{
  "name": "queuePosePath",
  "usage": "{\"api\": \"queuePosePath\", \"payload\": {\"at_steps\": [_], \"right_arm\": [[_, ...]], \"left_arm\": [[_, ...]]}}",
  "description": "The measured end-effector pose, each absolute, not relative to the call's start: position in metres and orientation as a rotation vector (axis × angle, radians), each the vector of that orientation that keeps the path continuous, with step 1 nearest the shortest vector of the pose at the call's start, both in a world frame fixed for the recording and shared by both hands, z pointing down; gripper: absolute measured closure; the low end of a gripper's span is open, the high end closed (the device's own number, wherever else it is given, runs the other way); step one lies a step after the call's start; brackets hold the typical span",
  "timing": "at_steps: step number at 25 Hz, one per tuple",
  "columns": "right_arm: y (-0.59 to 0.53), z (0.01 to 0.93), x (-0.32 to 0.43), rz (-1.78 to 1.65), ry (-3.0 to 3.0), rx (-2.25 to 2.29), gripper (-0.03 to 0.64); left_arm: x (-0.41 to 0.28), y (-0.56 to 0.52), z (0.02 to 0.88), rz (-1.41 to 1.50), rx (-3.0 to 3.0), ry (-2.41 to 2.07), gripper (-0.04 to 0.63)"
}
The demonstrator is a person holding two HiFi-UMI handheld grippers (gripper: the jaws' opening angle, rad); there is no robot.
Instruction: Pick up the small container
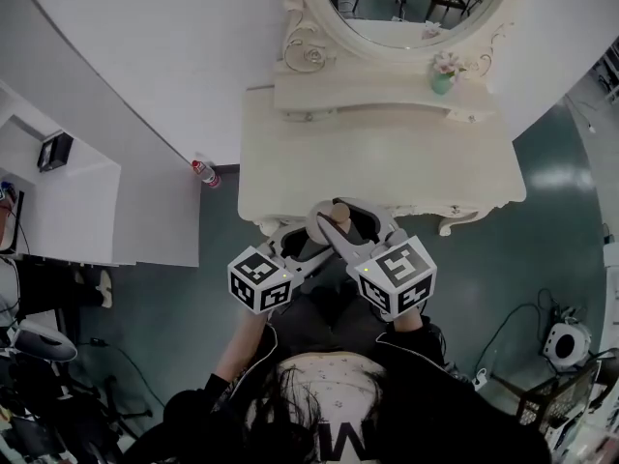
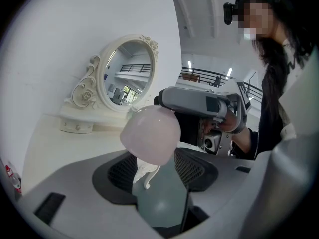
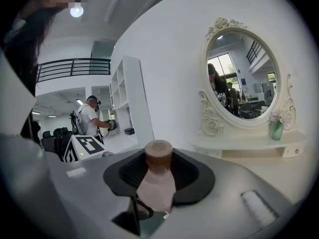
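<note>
Small container: pink body with a brown cap (image 3: pixel 156 180), held off the counter, in the air just in front of the counter's front edge, between the tips of the two claws.
Right claw: the right claw (image 1: pixel 337 224) has its jaws fairly wide apart and closed on the small container, whose pink body sits between the dark pads with the brown cap at the far end.
Left claw: the left claw (image 2: pixel 154 169) has its jaws wide apart and holds nothing. The container's rounded pink end shows above and just past the gap, and a counter leg and the floor are visible between the pads.
Claws together: they point toward each other from either side and meet at the container, with the marker cubes (image 1: pixel 259 280) nearest the person.
Counter: a cream dressing table (image 1: pixel 387 167) with curved legs stands against the white wall, its top bare.
Mirror: an oval mirror (image 1: pixel 416 8) in a scrolled frame rises from a low shelf at the back of the counter.
Vase: a small green vase with flowers (image 1: pixel 442 77) stands upright on that shelf, at its right end in the head view.
Floor: a small red-capped bottle (image 1: pixel 203 172) lies at the foot of the wall, left of the counter.
Background: another person (image 3: pixel 92 116) stands by white shelves, well apart.
</note>
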State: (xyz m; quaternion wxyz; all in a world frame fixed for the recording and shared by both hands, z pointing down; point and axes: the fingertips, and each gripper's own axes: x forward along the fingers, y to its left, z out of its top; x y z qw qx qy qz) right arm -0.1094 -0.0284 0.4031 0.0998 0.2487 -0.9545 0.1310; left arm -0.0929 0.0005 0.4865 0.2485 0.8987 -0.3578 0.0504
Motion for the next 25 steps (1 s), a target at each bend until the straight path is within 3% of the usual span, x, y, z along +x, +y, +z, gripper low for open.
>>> {"api": "queuePosePath", "payload": {"at_steps": [11,25], "right_arm": [[-0.005,0.412,-0.107,0.373,-2.761,0.786,0.472],[0.05,0.409,-0.044,0.346,-2.794,0.693,0.472]], "left_arm": [[-0.087,0.024,0.495,0.111,2.45,-0.909,0.367],[-0.024,0.076,0.493,0.093,2.421,-1.0,0.367]]}}
